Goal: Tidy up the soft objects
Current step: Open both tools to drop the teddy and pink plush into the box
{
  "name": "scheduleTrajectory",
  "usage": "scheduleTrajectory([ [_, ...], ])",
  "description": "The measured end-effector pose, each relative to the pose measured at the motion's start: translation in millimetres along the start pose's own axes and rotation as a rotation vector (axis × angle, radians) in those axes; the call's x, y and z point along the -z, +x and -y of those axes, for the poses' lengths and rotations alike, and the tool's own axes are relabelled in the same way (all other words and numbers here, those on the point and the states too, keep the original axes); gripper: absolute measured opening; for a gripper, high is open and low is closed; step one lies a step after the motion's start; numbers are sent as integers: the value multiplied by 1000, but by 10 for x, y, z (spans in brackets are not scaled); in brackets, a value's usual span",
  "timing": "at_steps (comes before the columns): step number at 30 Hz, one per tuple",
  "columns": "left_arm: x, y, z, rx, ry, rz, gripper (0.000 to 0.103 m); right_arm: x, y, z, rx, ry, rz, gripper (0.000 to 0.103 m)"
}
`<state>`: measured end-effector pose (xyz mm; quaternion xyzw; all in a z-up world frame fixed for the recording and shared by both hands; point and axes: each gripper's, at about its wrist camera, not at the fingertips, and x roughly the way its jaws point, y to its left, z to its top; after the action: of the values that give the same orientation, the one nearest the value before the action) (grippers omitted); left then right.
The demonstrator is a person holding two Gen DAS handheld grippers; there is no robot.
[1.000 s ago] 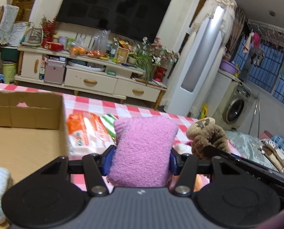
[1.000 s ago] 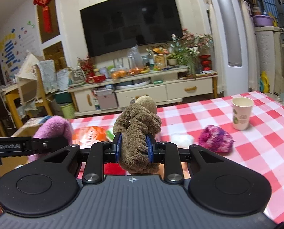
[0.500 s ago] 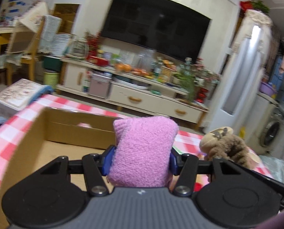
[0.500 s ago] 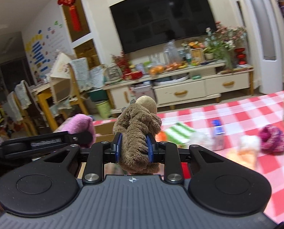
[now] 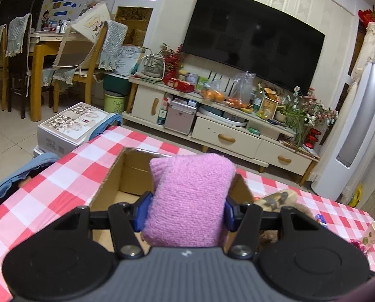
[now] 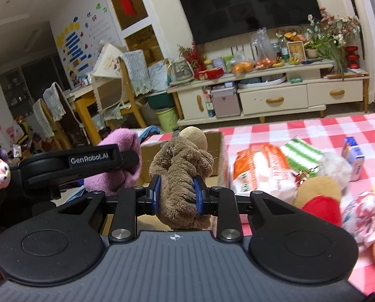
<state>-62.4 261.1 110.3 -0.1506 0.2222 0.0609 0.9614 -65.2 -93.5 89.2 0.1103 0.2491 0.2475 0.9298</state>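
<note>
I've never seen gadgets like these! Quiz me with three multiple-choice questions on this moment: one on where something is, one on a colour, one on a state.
1. Where is the cardboard box?
A. on the checked tablecloth
B. on the TV cabinet
C. on the floor

2. What colour is the knit item in the left gripper?
A. green
B. pink
C. white

3. What is the right gripper doing?
A. standing open, holding nothing
B. clamping a paper cup
C. clamping a brown plush toy

Answers:
1 A, red-and-white checks surround the box.
2 B, pink knit fills the gap between the fingers.
3 C, both blue pads press into the brown fur.
</note>
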Motion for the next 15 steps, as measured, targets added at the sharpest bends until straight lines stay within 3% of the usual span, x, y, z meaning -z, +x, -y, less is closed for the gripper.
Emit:
scheduleTrajectory([
  [6, -18, 19, -78, -24, -4, -8, 59, 3, 44, -61, -3, -21, -27, 41],
  [8, -21, 23, -80, -35, 0, -11, 66, -9, 58, -69, 9, -37, -36, 56],
  [10, -30, 9, -82, -44, 5, 1, 80, -20, 27, -73, 22, -41, -23, 94],
  [11, -38, -3, -82, -48, 10, 11, 85, -17, -21, -71, 26, -40, -10, 101],
  [13, -44, -40, -67, -57, 20, 34, 97, -63, -64, -31, 34, -54, 7, 100],
  [15, -56, -54, -54, -62, 24, 45, 97, -81, -116, -24, 64, -73, 26, 101],
])
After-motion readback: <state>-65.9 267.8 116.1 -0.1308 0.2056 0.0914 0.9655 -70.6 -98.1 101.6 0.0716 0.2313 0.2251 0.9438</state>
